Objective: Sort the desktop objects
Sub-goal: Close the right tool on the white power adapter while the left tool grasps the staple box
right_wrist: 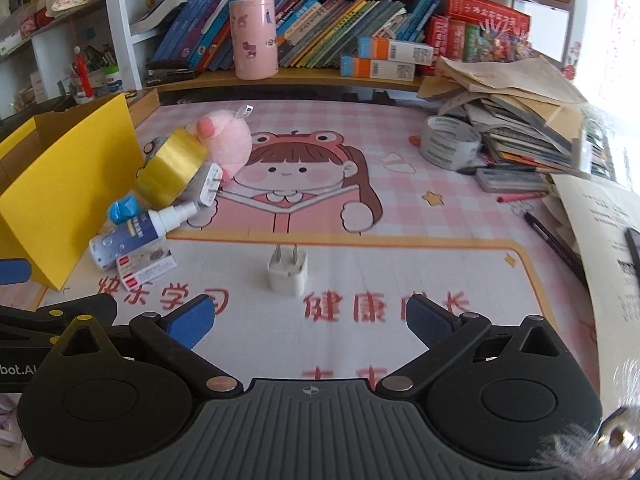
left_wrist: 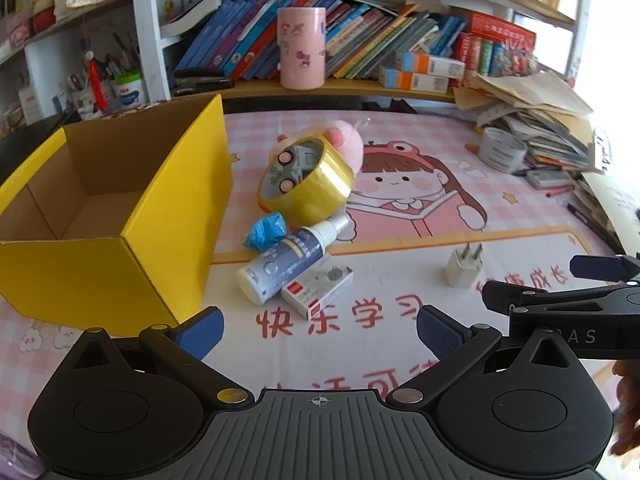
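An open yellow cardboard box stands at the left of the pink desk mat. Beside it lie a yellow tape roll, a pink plush, a blue wad, a spray bottle and a small staple box. A white charger plug stands alone on the mat. My left gripper is open, short of the staple box. My right gripper is open, just short of the plug.
A grey tape roll, a stack of papers and books and pens crowd the right side. A pink canister and books fill the shelf behind. The right gripper's body shows in the left wrist view.
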`<action>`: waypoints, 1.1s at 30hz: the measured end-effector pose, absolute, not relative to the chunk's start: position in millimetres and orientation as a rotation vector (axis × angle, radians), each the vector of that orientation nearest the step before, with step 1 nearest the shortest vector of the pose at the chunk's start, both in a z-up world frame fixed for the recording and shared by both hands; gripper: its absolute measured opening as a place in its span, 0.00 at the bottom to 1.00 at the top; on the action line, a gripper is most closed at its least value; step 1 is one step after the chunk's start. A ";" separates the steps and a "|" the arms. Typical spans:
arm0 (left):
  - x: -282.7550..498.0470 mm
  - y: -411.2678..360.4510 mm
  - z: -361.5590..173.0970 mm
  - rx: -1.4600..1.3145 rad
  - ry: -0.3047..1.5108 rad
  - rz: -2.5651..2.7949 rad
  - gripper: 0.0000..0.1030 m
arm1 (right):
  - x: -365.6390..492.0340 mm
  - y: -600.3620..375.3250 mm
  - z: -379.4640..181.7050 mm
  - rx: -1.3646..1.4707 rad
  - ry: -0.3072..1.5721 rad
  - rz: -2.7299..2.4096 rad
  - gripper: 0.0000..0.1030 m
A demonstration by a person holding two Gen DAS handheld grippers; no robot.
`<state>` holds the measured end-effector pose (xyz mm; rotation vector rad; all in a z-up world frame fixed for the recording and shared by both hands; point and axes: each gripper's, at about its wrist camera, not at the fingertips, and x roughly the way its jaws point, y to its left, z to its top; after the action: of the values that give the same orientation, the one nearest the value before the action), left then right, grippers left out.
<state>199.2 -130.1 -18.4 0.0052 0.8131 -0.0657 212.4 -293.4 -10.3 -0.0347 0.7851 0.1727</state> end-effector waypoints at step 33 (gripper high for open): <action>272.5 -143.1 -64.9 -0.106 1.001 0.109 0.80 | 295.3 -311.0 -40.5 -0.069 0.925 0.345 0.28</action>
<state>272.5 -143.1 -64.9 -0.1063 1.0007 0.1089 295.3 -311.0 -40.5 -0.0693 0.9253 0.3445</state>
